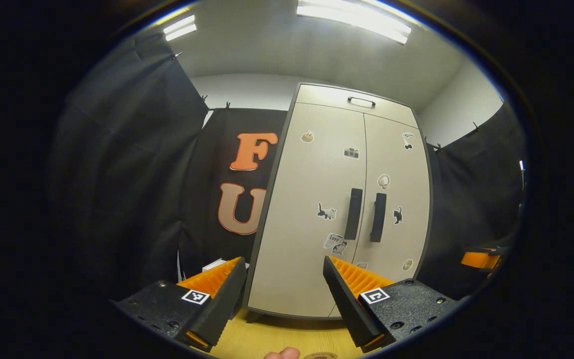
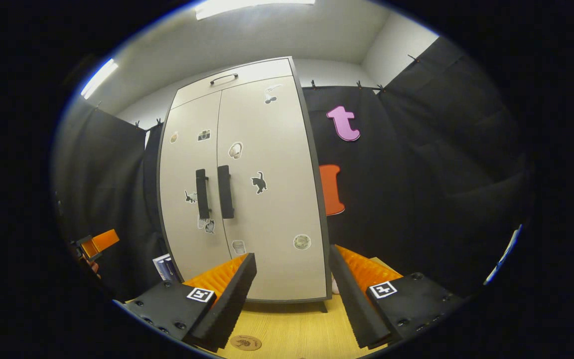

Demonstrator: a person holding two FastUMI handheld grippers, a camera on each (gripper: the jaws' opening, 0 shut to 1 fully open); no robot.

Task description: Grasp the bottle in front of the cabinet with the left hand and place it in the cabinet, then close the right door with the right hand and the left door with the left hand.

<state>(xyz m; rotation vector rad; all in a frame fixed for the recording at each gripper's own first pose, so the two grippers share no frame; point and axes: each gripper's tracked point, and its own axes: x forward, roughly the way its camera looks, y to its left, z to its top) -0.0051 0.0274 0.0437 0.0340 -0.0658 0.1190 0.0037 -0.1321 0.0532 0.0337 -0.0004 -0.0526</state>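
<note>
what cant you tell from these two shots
- Inside of the cabinet: hidden in both views by its shut doors.
- Round object: cut off by the bottom edge, left gripper view.
- Box beside the cabinet: partly behind the right gripper fingers.

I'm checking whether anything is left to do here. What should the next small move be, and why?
Probably just draw both grippers back and stop. The left door and right door look shut, handles side by side, and the left gripper and right gripper stand open, holding nothing, short of the cabinet.
</note>
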